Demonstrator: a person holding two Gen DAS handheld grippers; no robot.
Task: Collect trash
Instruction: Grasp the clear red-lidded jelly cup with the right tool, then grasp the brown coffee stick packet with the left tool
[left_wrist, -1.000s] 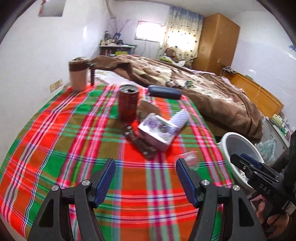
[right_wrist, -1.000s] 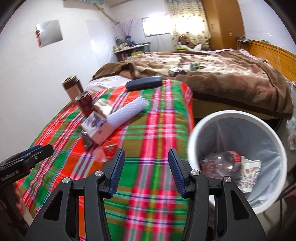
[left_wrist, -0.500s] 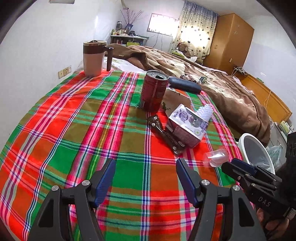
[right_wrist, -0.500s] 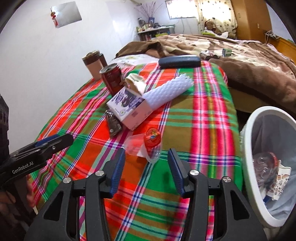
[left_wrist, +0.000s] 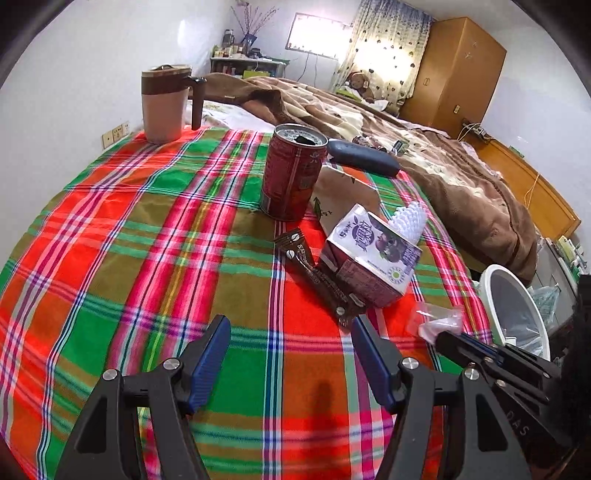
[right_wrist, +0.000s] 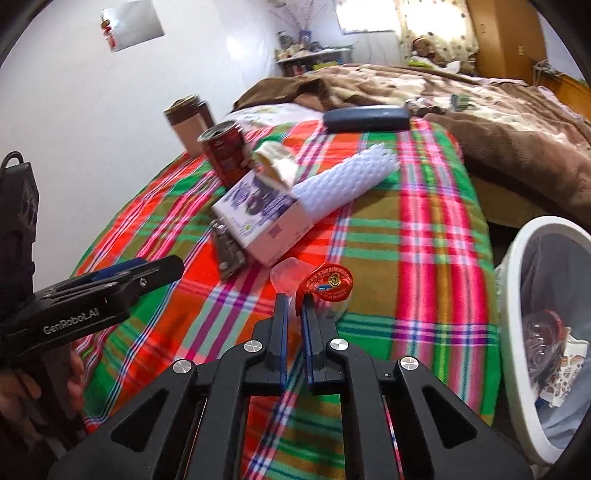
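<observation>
Since the earlier frames both tools have come in lower over the plaid worktop (left_wrist: 122, 258), and the right tool (right_wrist: 294, 306) has just been closing, its jaws now nearly together on the clear plastic cup (right_wrist: 317, 295) with the red foil lid. The cup lies on its side at the tips of that tool, near the worktop's edge, with the white bin (right_wrist: 517, 280) just beyond the edge to the right. How firmly the pads pinch the crumpled cup is hard to make out, as the clear plastic blurs into the cloth. The left tool (left_wrist: 291, 328) hangs half open and empty, touching nothing; the brown wrapper (left_wrist: 317, 277) lies just ahead of its right finger, beside the purple carton (left_wrist: 373, 258) and the red can (left_wrist: 291, 177). Part of the bin's contents is cut off by the frame.
</observation>
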